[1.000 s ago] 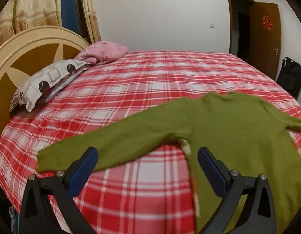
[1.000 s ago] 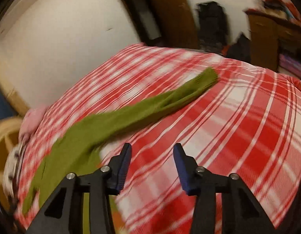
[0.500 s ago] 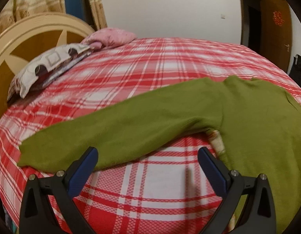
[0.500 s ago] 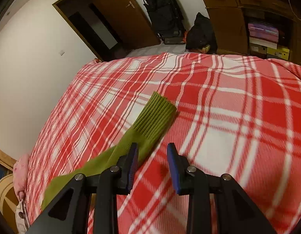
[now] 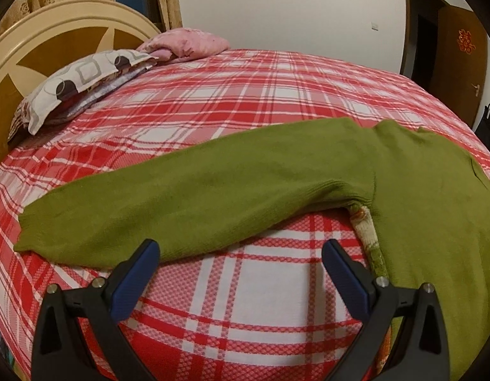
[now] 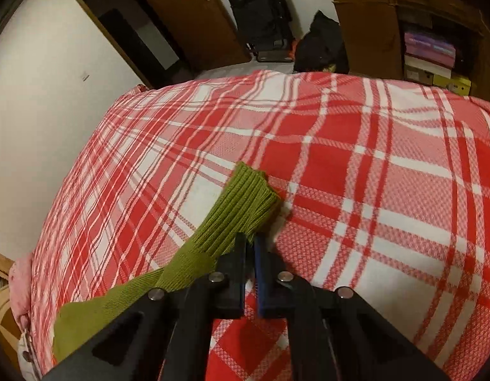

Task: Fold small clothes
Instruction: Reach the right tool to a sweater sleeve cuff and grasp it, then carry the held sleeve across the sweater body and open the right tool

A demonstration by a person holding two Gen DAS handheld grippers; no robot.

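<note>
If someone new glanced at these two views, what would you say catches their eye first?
Most likely the green sweater, spread flat on the red and white plaid bedspread, with one long sleeve stretching toward the left edge of the left wrist view. Next, the right gripper, its jaws shut on the edge of the other sleeve's ribbed cuff. The left gripper hovers wide open just below the long sleeve.
</note>
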